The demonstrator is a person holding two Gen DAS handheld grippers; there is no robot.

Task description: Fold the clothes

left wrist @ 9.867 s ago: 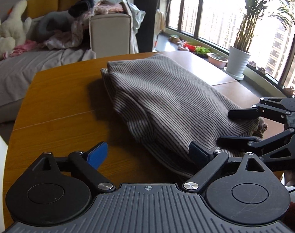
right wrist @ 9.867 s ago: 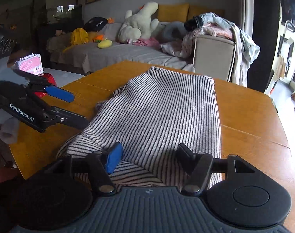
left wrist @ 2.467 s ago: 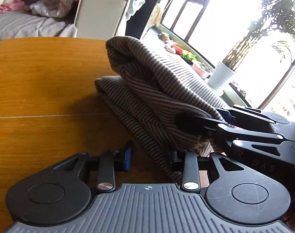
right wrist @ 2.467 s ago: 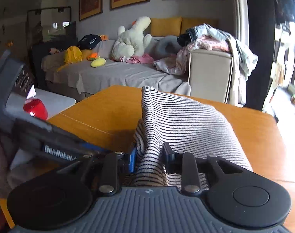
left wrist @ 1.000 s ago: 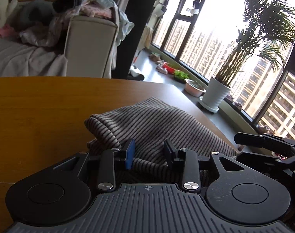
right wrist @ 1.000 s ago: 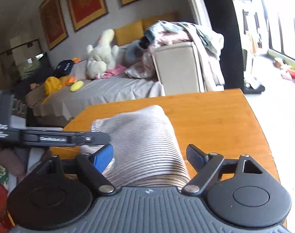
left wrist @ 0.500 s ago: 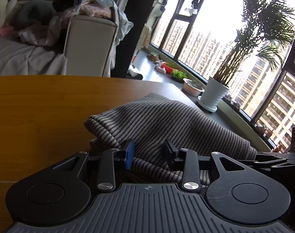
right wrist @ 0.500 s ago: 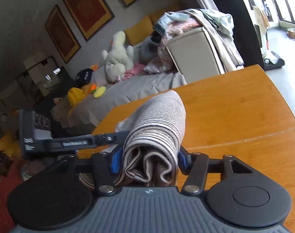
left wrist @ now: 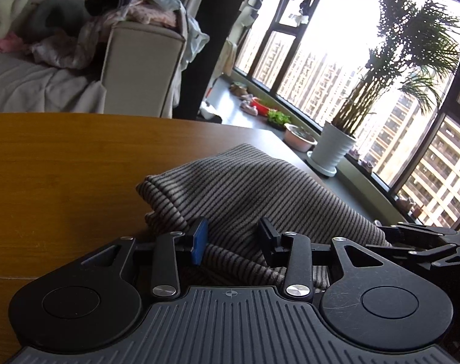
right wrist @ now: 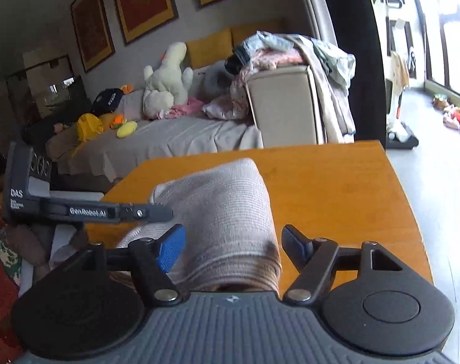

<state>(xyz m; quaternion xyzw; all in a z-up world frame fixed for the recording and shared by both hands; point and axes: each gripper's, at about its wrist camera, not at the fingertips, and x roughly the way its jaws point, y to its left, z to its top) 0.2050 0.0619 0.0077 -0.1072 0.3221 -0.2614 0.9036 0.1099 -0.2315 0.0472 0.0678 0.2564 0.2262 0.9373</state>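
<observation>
A folded grey-and-white striped sweater [left wrist: 245, 188] lies on the wooden table [left wrist: 63, 157]. My left gripper [left wrist: 233, 236] sits at its near edge, jaws partly closed around a fold of the cloth. In the right wrist view the sweater [right wrist: 223, 209] runs between the fingers of my right gripper [right wrist: 231, 244], which are spread apart and not pressing it. The right gripper also shows at the right of the left wrist view [left wrist: 418, 242]. The left gripper shows side-on in the right wrist view [right wrist: 87, 210].
A sofa [right wrist: 181, 133] with a plush toy [right wrist: 166, 82] and a pile of clothes [right wrist: 287, 54] stands behind the table. A potted plant [left wrist: 336, 148] and bowls stand by the window. The table's far edge [right wrist: 260, 148] is close.
My right gripper has opened: half a second ago it was clamped on the rolled sweater edge and lifted, now the sweater lies loose between its fingers. The left gripper has barely moved.
</observation>
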